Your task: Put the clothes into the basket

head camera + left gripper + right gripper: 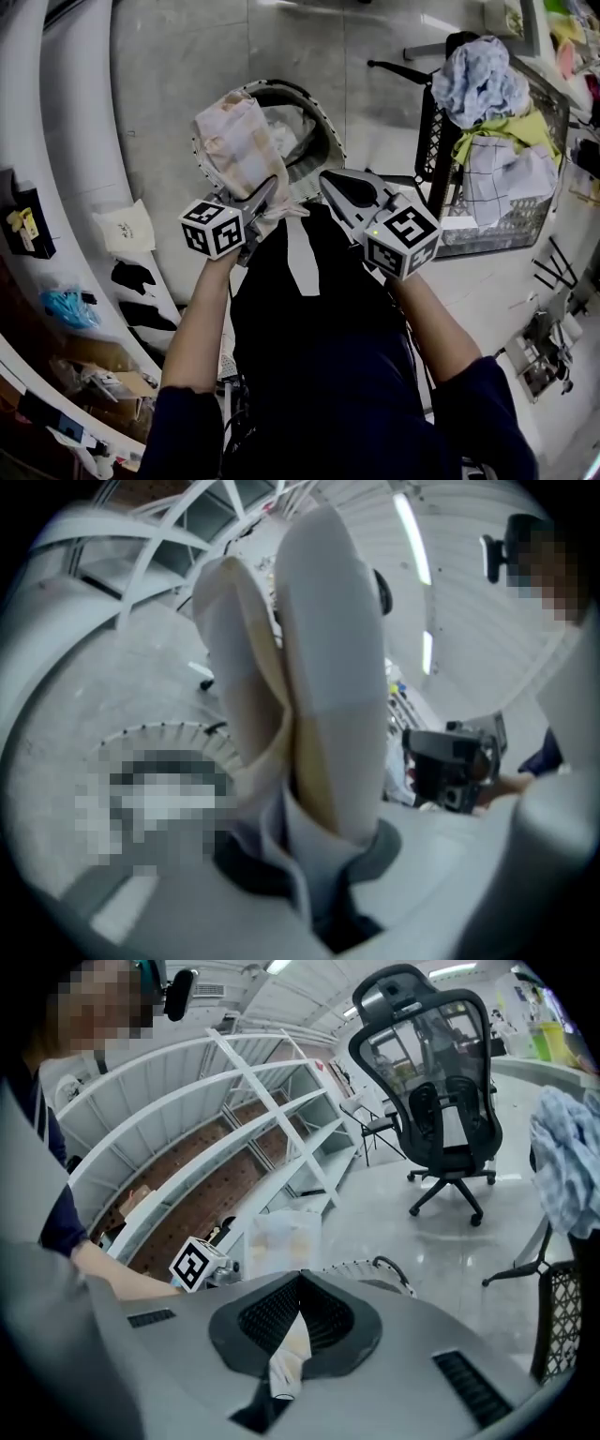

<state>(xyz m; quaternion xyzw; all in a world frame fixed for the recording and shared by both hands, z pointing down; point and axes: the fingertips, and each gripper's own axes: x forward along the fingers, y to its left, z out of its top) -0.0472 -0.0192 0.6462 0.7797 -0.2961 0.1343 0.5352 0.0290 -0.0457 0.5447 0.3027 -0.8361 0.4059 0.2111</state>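
Note:
A pale cream garment hangs bunched between my two grippers, above a round white basket on the floor. My left gripper is shut on its lower edge. In the left gripper view the folded garment rises straight out of the left gripper, with the basket's rim behind it. My right gripper sits just right of the left one. In the right gripper view this gripper pinches a thin cream strip of the garment; more of the garment shows beyond it.
A black mesh crate at the right holds a pile of clothes, topped by a blue-white cloth. A black office chair stands on the glossy floor past the basket. White shelving lines the left side.

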